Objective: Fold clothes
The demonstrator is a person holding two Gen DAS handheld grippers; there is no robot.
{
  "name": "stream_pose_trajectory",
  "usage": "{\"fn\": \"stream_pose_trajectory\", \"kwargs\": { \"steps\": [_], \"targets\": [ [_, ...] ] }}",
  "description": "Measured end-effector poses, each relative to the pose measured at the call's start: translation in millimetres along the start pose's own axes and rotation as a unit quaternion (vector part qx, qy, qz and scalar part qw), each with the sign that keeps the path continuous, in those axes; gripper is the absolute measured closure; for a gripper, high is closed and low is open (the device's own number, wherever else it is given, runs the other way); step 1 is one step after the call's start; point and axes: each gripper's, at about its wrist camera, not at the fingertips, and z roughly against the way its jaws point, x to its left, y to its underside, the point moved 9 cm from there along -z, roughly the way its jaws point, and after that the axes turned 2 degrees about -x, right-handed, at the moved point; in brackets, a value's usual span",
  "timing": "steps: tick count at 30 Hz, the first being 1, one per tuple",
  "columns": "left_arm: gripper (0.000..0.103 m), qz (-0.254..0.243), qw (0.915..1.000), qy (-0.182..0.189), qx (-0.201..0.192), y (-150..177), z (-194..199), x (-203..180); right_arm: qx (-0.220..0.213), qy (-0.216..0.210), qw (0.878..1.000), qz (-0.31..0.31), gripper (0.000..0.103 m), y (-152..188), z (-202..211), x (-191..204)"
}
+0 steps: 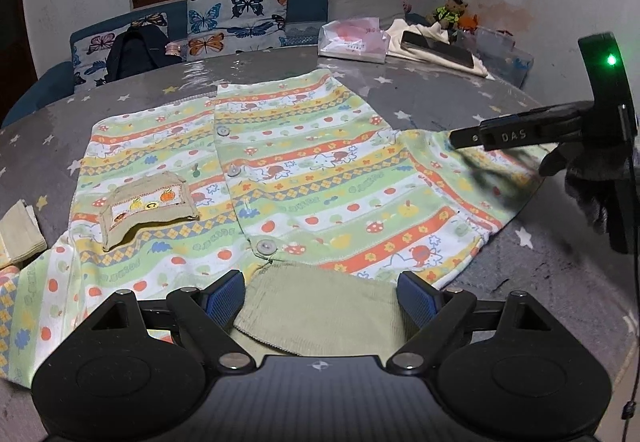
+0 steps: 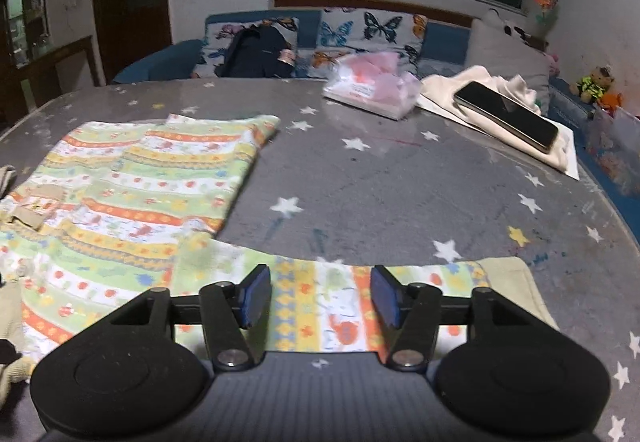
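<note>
A child's striped, fruit-print shirt (image 1: 304, 177) lies flat on the grey star-print table (image 1: 420, 97), front up, with buttons down the middle and a beige pocket (image 1: 148, 207). My left gripper (image 1: 320, 298) is open above the olive collar (image 1: 320, 306) at the near edge. My right gripper (image 2: 320, 296) is open over the shirt's right sleeve (image 2: 328, 302), near its beige cuff (image 2: 508, 282). The right gripper also shows at the right of the left wrist view (image 1: 464, 139), over that sleeve.
A pink tissue pack (image 2: 372, 85), a cream cloth with a phone (image 2: 506, 115) on it and a clear box (image 1: 504, 45) sit at the table's far right. Folded beige cloth (image 1: 20, 230) lies at the left edge. A butterfly-print sofa (image 1: 236, 17) stands behind.
</note>
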Motion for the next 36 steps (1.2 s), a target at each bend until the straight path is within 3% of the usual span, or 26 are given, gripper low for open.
{"fn": "stream_pose_trajectory", "kwargs": {
  "steps": [3,10,13,16,23,36],
  "targets": [
    [0.017,0.008,0.9999,-0.008,-0.004,-2,3,10,0.006,-0.012,1.0,0.009,0.034,4,-3,12],
    [0.017,0.055,0.9976,-0.038,-0.017,-11,15,52,0.01,-0.013,1.0,0.02,0.03,-1,-8,23],
    [0.017,0.079,0.9964,-0.028,-0.015,-16,13,61,0.008,-0.01,1.0,0.027,0.029,-9,-11,26],
    [0.017,0.069,0.9974,-0.018,-0.011,-17,5,50,0.009,-0.008,0.999,0.031,0.023,-24,-21,29],
    [0.017,0.018,0.9997,0.019,-0.002,-18,-16,11,0.008,0.002,0.999,0.042,0.022,-61,-50,38],
    [0.014,0.005,0.9992,0.038,0.014,-13,-28,8,0.014,0.038,0.999,0.02,0.021,-103,-127,38]
  ]
}}
